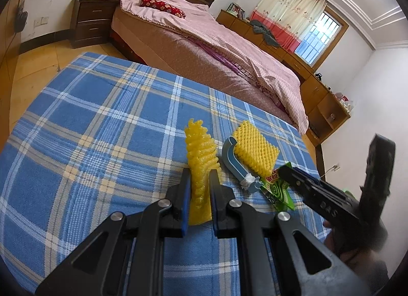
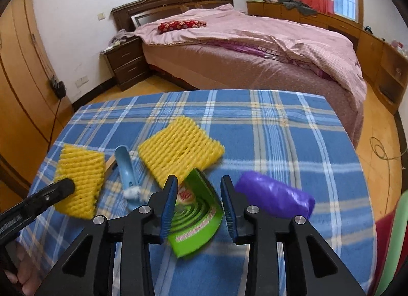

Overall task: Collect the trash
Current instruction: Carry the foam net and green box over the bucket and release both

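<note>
Trash is lying scattered on the blue plaid cloth (image 2: 280, 143) covering the table; the left gripper (image 1: 200, 181) is pinching a yellow foam net (image 1: 201, 158) between its pads, lifting its near end off the cloth; a second yellow foam net (image 1: 255, 150) is resting just beyond a blue curved handle (image 1: 234, 163). The right gripper (image 2: 199, 194) is standing apart, its fingers straddling a green wrapper (image 2: 196, 219) without closing on it. Only the right wrist view is showing a purple bag roll (image 2: 275, 194) lying just right of that gripper; only the left wrist view is showing the pinch on the net; a pink bed (image 2: 255, 48) is sitting behind the table.
</note>
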